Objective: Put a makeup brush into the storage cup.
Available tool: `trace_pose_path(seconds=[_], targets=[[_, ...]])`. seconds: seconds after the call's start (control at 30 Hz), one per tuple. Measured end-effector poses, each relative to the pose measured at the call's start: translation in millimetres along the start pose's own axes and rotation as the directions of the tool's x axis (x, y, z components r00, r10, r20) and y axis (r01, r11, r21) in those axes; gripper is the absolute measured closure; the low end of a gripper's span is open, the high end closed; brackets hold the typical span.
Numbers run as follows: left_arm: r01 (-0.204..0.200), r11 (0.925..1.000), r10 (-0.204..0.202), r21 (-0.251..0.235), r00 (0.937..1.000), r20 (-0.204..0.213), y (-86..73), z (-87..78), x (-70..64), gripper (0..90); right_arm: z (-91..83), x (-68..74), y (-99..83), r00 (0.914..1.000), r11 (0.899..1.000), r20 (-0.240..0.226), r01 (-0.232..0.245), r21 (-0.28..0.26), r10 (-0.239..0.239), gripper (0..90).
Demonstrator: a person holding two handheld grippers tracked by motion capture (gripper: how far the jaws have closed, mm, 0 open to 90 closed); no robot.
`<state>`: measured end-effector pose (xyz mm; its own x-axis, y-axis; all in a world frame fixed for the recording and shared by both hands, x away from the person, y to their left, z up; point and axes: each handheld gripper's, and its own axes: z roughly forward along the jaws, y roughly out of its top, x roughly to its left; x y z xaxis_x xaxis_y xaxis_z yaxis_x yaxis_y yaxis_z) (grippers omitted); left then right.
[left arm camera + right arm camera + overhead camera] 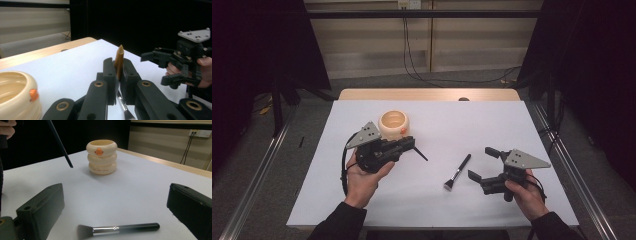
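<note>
Right now my left gripper (pixel 411 145) is clamped tight on a slim dark stick with a brownish pointed tip (pixel 119 61), held raised over the white table (pixel 492 125) just beside the cream ringed cup (pixel 393 124) with its small orange mark. My right gripper (pixel 482 164) hangs with its jaws spread wide and nothing between them. Just to its left, lying flat on the table, is the black-handled makeup brush (pixel 458 172), bristles pointing toward me.

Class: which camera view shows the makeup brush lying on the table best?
The right gripper view: the makeup brush lies close, whole from bristles to handle. The high view shows it small; the left gripper view shows a sliver of it below the jaws.
</note>
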<state>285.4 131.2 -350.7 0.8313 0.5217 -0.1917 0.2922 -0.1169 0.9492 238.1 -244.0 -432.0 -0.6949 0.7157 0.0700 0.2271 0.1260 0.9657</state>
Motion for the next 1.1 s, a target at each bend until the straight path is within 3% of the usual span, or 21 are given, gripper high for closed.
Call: trace_pose_path(seconds=[0.23, 0.63, 0.73, 0.77, 0.87, 1.1], targets=[[0.018, 0.9998, -0.018, -0.007, 0.9995, -0.025, 1.4, -5.5, 8.9, 84.1, -9.8, 1.1, -3.6, 0.9989, 1.000, 0.047, 0.001, -0.019, -0.001, 0.6], [0.031, 0.9995, -0.032, -0.009, 0.9975, -0.063, -0.2, -11.9, 18.3, 84.1, -21.8, 1.7, -13.3, 0.9972, 1.000, 0.073, -0.013, -0.016, 0.015, 0.6], [0.040, 0.9990, -0.041, -0.021, 0.9967, -0.070, 2.4, -13.9, 21.3, 84.1, -23.4, 1.1, -14.2, 0.9968, 1.000, 0.077, -0.018, -0.021, 0.020, 0.6], [0.028, 0.9996, -0.028, -0.005, 0.9962, -0.082, 3.8, -15.6, 22.5, 84.1, -23.4, 0.7, -14.6, 0.9966, 1.000, 0.081, -0.014, -0.019, 0.015, 0.6], [0.026, 0.9996, -0.027, -0.012, 0.9970, -0.073, 7.4, -16.5, 23.9, 84.1, -22.5, 0.2, -15.6, 0.9963, 1.000, 0.084, -0.015, -0.012, 0.016, 0.7], [0.028, 0.9995, -0.029, -0.016, 0.9931, -0.114, 16.4, -16.8, 29.9, 84.1, -21.6, 0.6, -14.6, 0.9968, 1.000, 0.079, -0.011, -0.016, 0.012, 0.6]])
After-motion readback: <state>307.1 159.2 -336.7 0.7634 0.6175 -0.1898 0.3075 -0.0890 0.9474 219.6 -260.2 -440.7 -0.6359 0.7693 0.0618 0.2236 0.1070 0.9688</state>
